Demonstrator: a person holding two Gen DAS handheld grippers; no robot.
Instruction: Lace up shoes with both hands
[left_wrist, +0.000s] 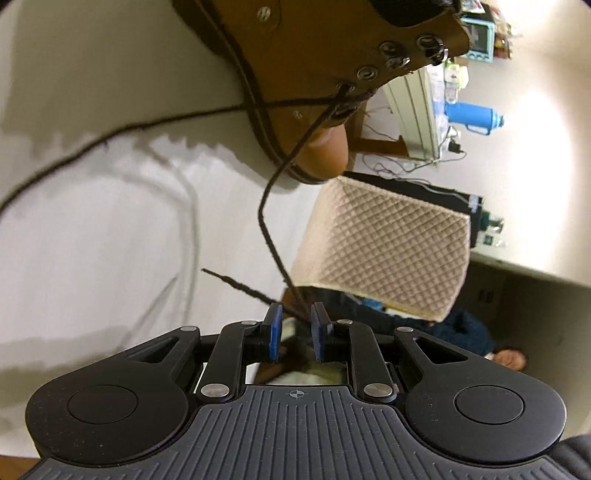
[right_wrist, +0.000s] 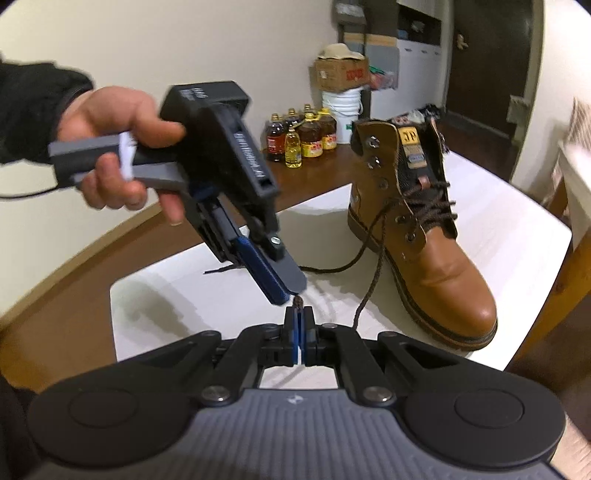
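White tabletop (right_wrist: 166, 295), brown boot (right_wrist: 424, 236) near far edge; right gripper (right_wrist: 300, 325) clamped on lace (right_wrist: 373, 280), left gripper (left_wrist: 296, 321) apart.

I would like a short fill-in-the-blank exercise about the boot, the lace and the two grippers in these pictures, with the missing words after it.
1. The right gripper is shut on the dark brown ____.
2. The left gripper has its jaws ____.
3. The brown boot stands on a ____ surface.
4. Behind the boot stand several bottles of ____.

Missing words: lace; open; white; oil
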